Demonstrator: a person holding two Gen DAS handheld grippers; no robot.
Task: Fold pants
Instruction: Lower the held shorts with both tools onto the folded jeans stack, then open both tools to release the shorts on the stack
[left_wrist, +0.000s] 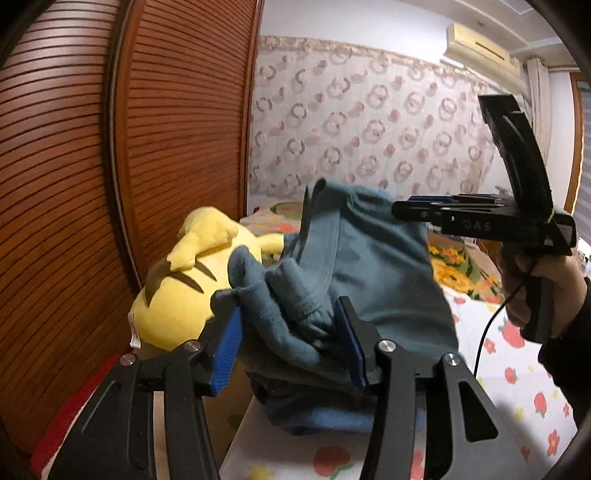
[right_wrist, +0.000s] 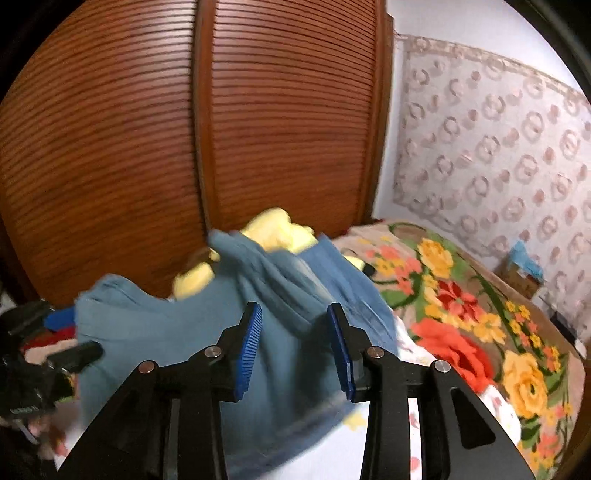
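The blue-grey pants (left_wrist: 369, 273) hang bunched and lifted above the bed. My left gripper (left_wrist: 291, 332) has its blue pads wide apart, with a thick bunch of the pants' fabric lying between them. In the left wrist view my right gripper (left_wrist: 399, 212) is seen side-on at the pants' upper edge, touching the cloth. In the right wrist view the right gripper (right_wrist: 295, 343) has its pads apart, with the pants (right_wrist: 207, 332) spread behind them and nothing pinched.
A yellow plush toy (left_wrist: 192, 280) lies by the slatted wooden wardrobe doors (left_wrist: 147, 147). The bed has a white fruit-print sheet (left_wrist: 517, 369) and a floral blanket (right_wrist: 461, 314). A patterned curtain (right_wrist: 498, 147) covers the far wall.
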